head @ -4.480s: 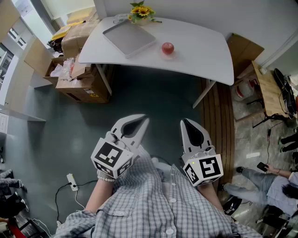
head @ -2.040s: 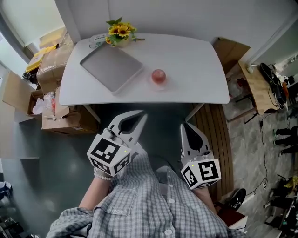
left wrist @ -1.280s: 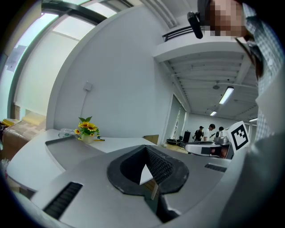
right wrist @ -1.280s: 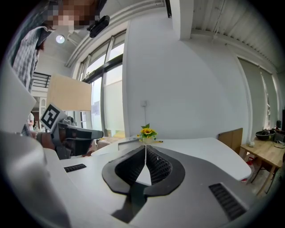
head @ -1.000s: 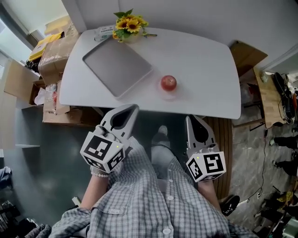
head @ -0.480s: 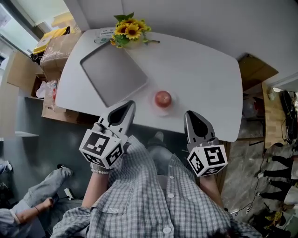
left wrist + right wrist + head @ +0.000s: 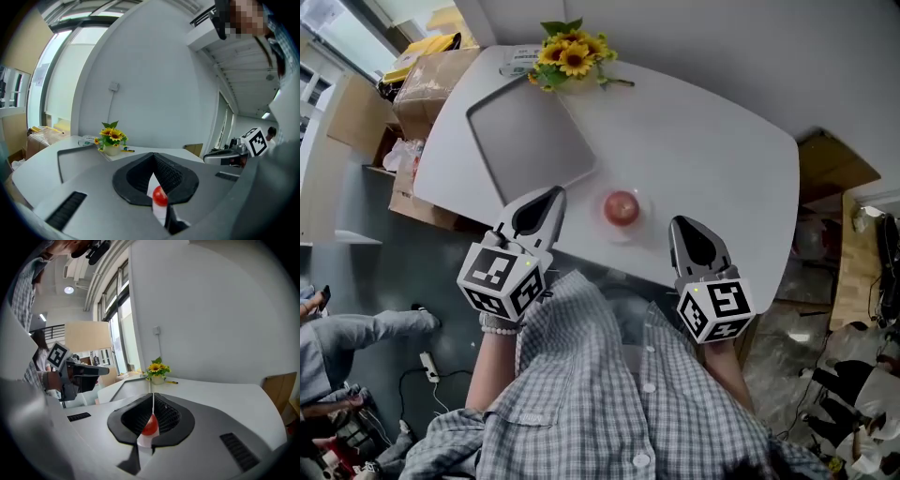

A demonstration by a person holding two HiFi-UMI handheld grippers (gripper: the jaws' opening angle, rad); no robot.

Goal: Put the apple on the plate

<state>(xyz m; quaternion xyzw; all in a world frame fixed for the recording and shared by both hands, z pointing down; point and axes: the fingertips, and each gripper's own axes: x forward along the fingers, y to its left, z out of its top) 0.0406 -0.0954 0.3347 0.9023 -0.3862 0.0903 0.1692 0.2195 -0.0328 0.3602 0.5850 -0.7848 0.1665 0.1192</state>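
Holds the left gripper (image 7: 553, 192) and right gripper (image 7: 676, 223) at the near side of the white table (image 7: 712, 159), each with jaws pressed together on nothing. Between them, just ahead, the apple (image 7: 622, 207) — close to the front edge, apart from the grey plate (image 7: 534, 141) at left. Likely risks a bump from closed tips, rolling the fruit off that edge — calls for opening first.

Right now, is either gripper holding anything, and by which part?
Nothing is held. The left gripper and right gripper are both shut and empty; the apple lies between them, untouched.
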